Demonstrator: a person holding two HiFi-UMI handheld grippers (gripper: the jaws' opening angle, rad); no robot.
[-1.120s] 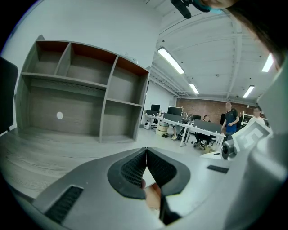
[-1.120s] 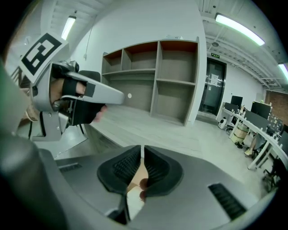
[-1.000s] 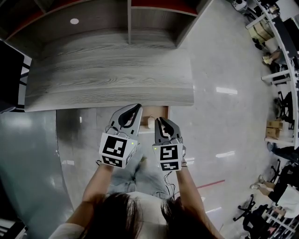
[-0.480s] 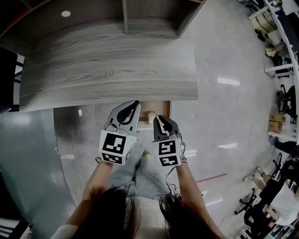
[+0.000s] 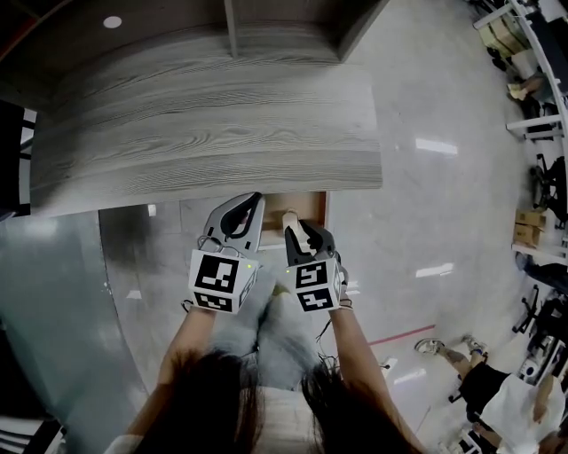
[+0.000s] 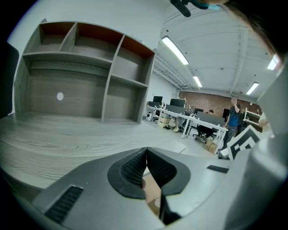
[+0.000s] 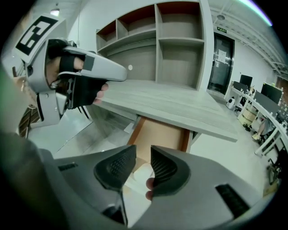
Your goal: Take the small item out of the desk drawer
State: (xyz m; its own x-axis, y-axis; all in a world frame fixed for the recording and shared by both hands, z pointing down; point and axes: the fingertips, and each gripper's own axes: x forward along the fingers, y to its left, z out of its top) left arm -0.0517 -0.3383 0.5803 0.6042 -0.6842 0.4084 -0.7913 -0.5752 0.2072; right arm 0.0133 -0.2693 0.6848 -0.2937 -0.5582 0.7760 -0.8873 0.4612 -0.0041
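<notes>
Right gripper view: small item under tool, jaws just opened.

Open drawer under the counter edge, at 6 o'clock.
Small item inside the drawer, toward its 6 o'clock end; shelf unit on the counter at 12 o'clock.

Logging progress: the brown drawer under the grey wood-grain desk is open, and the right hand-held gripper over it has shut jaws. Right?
No: the right gripper view shows the right hand-held gripper with jaws apart, just opening, gripping nothing. The brown drawer is open.
</notes>
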